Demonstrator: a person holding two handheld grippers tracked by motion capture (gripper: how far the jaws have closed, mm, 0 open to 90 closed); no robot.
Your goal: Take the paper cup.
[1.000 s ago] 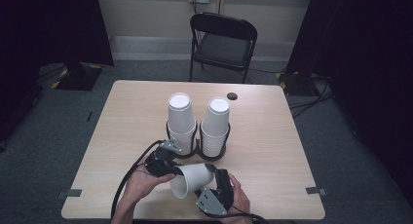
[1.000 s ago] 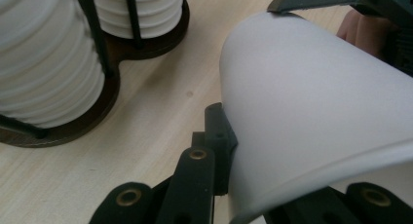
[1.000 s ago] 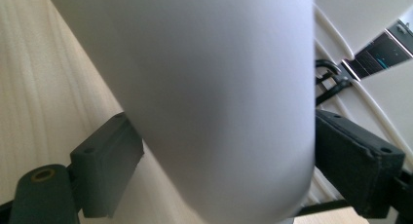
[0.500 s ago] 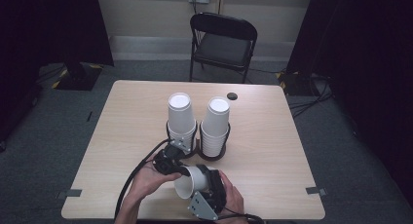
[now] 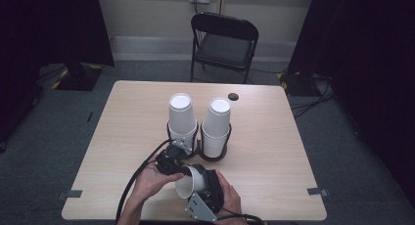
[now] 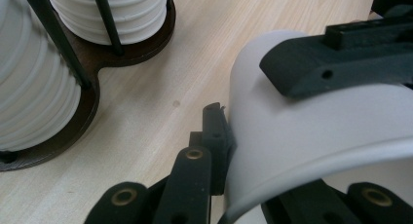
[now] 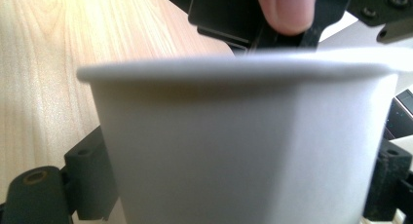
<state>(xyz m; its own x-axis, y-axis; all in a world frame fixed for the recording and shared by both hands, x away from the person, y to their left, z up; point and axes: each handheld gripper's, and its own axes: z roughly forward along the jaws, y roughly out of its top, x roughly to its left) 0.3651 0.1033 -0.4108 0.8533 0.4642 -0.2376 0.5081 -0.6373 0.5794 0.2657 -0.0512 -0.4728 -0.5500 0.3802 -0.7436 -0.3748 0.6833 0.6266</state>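
A recording studio: black curtains [image 5: 54, 24], lone table [image 5: 127, 112], folding chair [image 5: 222, 41].

Bright table, dark surroundings, blurred close-ups

A white paper cup [image 5: 190, 182] lies tipped sideways above the near table edge.

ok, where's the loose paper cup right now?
High view: the paper cup lies on its side between both grippers at the table's near edge, just in front of the cup rack.
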